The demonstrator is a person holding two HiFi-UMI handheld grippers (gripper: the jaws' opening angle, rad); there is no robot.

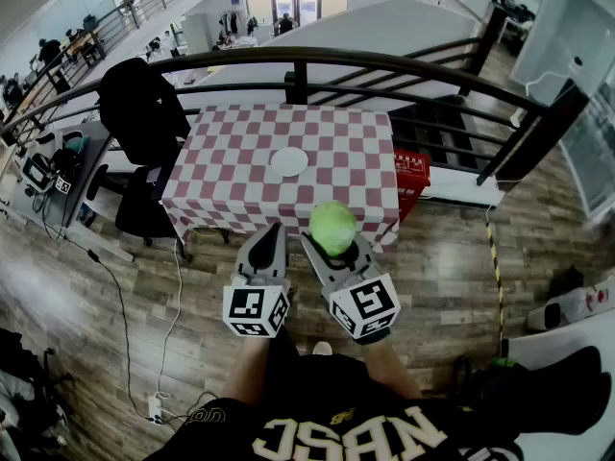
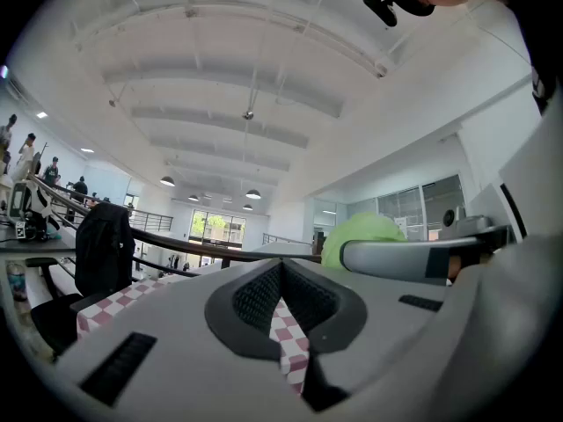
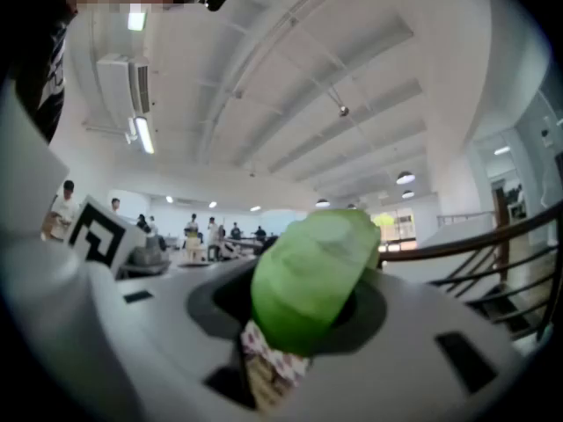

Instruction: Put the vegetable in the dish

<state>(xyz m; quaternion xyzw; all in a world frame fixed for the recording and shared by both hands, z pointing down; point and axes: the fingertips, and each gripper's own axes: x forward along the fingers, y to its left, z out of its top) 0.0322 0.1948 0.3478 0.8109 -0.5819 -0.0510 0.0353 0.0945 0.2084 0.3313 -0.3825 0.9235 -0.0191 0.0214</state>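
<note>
A pale green cabbage-like vegetable (image 1: 333,227) is clamped in my right gripper (image 1: 336,243), which is held in the air in front of the near edge of the checkered table (image 1: 240,176). In the right gripper view the vegetable (image 3: 312,278) fills the space between the jaws. A small white dish (image 1: 289,162) lies near the middle of the table, beyond both grippers. My left gripper (image 1: 264,248) is shut with nothing in it, just left of the right one. From the left gripper view the vegetable (image 2: 365,234) shows at the right, behind the other gripper.
A black chair (image 1: 142,123) with a dark jacket stands at the table's left. A red crate (image 1: 411,173) sits at its right side. A curved dark railing (image 1: 384,65) runs behind the table, with stairs beyond. Cables lie on the wooden floor to the left.
</note>
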